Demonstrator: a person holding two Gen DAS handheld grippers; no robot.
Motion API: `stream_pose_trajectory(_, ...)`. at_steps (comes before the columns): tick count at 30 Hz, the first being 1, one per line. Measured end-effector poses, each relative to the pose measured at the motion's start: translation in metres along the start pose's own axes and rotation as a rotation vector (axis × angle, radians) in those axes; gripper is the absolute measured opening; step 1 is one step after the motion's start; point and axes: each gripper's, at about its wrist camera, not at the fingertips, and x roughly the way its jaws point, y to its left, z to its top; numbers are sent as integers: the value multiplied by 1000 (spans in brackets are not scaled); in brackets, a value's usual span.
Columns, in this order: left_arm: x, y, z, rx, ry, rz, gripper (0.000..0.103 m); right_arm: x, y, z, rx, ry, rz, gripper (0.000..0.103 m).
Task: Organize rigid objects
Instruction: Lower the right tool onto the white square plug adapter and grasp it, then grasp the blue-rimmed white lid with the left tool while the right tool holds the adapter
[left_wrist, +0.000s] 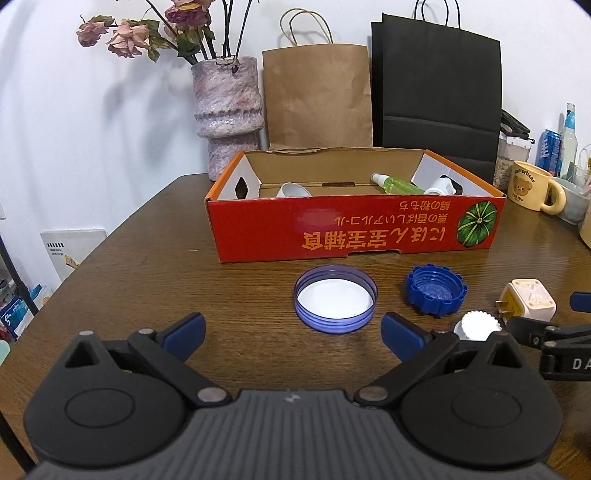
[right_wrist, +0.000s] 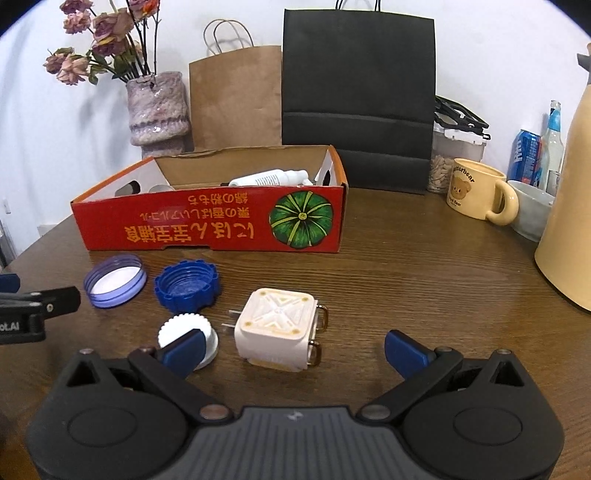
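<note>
Left tongs (left_wrist: 291, 332): spread wide, holding nothing, positioned low in the left wrist view above the wooden surface (left_wrist: 147, 266). The clear purple lid (left_wrist: 335, 303) lies open side up just beyond the gap between the blue pads (left_wrist: 186, 330), at frame centre.

Right tongs (right_wrist: 295, 349): spread wide, holding nothing. The white plug adapter (right_wrist: 275, 328) lies on the surface between the blue pads (right_wrist: 406, 350), nearer the left one and clear of both. Its prongs point toward the left of the frame.

Loose items on the surface, right wrist view:
- The white ribbed cap (right_wrist: 184, 326) sits just left of the plug adapter, partly hidden by the left pad.
- The blue threaded cap (right_wrist: 186, 287) lies open side up above the white ribbed cap, just beside the clear purple lid at centre left.

The red cardboard box (left_wrist: 351, 229) stands open behind these items, across the middle of both views. It holds a green spray bottle (left_wrist: 397, 183) and a white bottle (right_wrist: 267, 178) at its right end, and a white rounded item (left_wrist: 293, 191) at its left, too hidden to identify.

Behind the box: a vase with dried flowers (left_wrist: 227, 110) at upper left, a brown paper bag (left_wrist: 317, 96) and a black paper bag (left_wrist: 439, 88). A yellow bear mug (right_wrist: 476, 190) stands at the right edge.
</note>
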Motion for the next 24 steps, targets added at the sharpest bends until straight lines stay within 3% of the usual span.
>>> stream_pose_trajectory(3, 2, 0, 0, -3, 3, -2, 103, 6, -1, 2, 3, 3, -2, 103)
stream_pose_trajectory(6, 2, 0, 1, -3, 3, 0, 103, 12, -2, 4, 10, 8, 12, 97)
stream_pose_trajectory(11, 3, 0, 1, -4, 3, -1, 103, 20, -5, 8, 27, 28, 59, 80)
stream_pose_trajectory(13, 3, -1, 1, -2, 5, -1, 103, 20, -3, 9, 19, 21, 71, 68)
stream_pose_trajectory(24, 13, -3, 4, 3, 18, 0, 103, 21, 2, 11, 14, 1, 78, 68)
